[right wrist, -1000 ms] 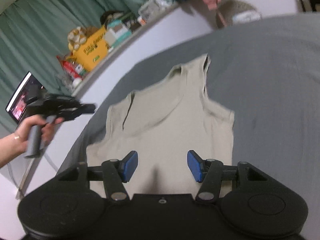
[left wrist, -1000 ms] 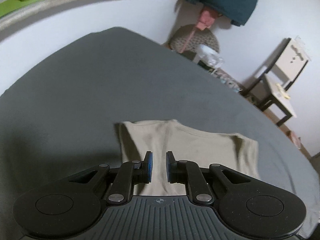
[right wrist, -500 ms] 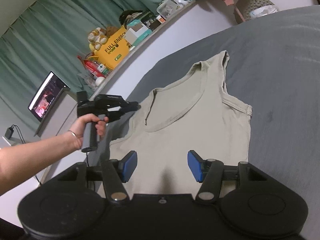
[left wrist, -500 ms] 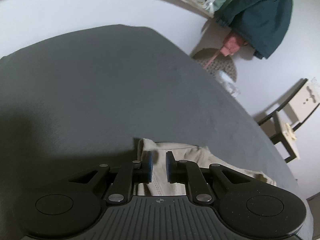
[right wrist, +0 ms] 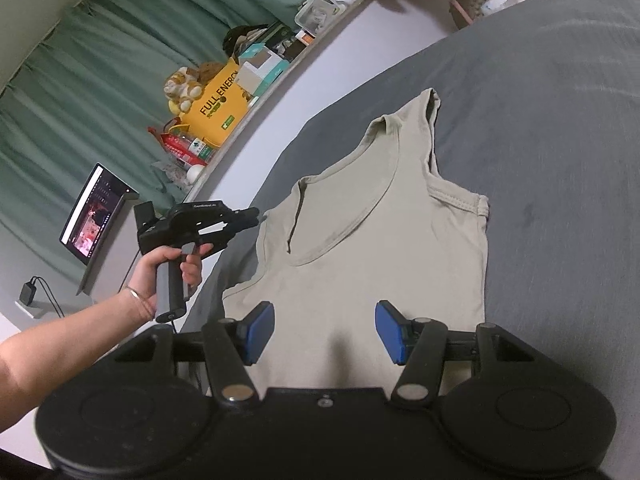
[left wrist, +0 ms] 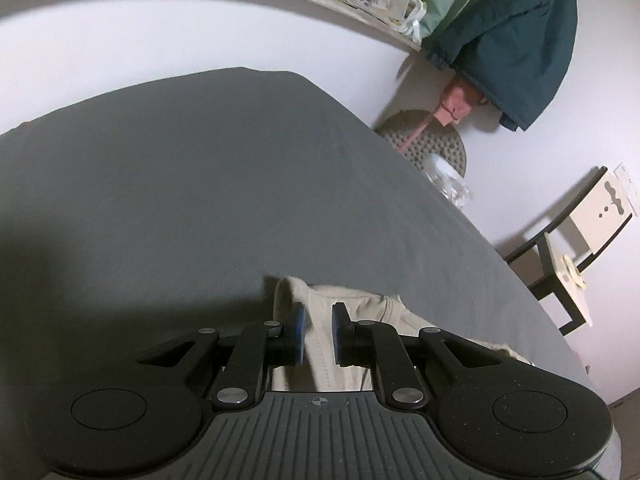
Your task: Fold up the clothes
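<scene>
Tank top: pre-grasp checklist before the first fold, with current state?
1. Tank top lies flat on the grey sheet: ok.
2. Right gripper open, over the hem end: ok.
3. Left gripper at the shirt's edge: ok; fabric shows between its narrow-set blue pads.
4. Left gripper closed on fabric: not ok, a gap remains.
5. Shoulder straps free of snags: ok.
6. Hem corners under the right gripper: cannot tell, hidden.
</scene>
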Motion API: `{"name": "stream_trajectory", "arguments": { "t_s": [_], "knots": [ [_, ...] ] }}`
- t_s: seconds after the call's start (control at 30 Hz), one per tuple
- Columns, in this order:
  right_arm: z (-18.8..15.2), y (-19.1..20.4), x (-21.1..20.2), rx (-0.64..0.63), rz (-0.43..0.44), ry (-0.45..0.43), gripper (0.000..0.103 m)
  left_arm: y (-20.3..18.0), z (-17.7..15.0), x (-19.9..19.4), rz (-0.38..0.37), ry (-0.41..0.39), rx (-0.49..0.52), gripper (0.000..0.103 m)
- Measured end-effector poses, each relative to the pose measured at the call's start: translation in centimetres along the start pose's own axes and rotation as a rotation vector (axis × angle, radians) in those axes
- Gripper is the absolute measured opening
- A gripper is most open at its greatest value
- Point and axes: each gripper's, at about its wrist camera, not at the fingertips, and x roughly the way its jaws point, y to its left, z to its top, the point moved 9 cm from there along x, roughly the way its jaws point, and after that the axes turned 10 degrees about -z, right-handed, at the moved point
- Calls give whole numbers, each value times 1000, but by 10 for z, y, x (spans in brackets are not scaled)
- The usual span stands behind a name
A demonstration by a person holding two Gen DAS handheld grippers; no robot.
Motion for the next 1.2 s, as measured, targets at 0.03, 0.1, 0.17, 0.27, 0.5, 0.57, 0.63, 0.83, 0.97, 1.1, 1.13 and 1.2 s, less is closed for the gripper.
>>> {"name": "stream_trajectory", "arguments": {
  "t_s": [0.03,0.1,0.17,0.27,0.5,0.57,0.63,0.83,0.97,1.1,1.13,1.2],
  "knots": [
    [0,0,0,0,1,-1,55,-1,-3,-2,0,6,4,12],
    [0,0,2,0,2,2,55,-2,-11,-3,16,32,42,12],
    [-1,0,5,-2,1,8,55,-4,-24,-1,73,85,137,12],
    [-3,-1,7,-2,-2,19,55,-1,-35,3,145,123,220,12],
    [-5,-3,11,17,-4,32,55,-4,-41,4,229,104,309,12],
    [-6,-5,12,23,-7,36,55,-6,-42,4,263,96,325,12],
    [-7,-6,14,28,-11,41,55,-10,-42,4,296,101,361,12],
    [-9,-8,16,37,-10,47,55,-23,-41,3,401,108,465,32],
    [-10,-9,18,36,-12,52,55,-13,-37,-6,473,65,433,88],
    [-10,-10,18,36,-14,51,55,-8,-26,-18,320,12,297,90],
    [-10,-10,18,39,-13,50,55,-9,-21,-20,253,-2,253,90],
    [-10,-12,19,42,-14,50,55,-10,-9,-23,119,-28,144,90]
  ]
}}
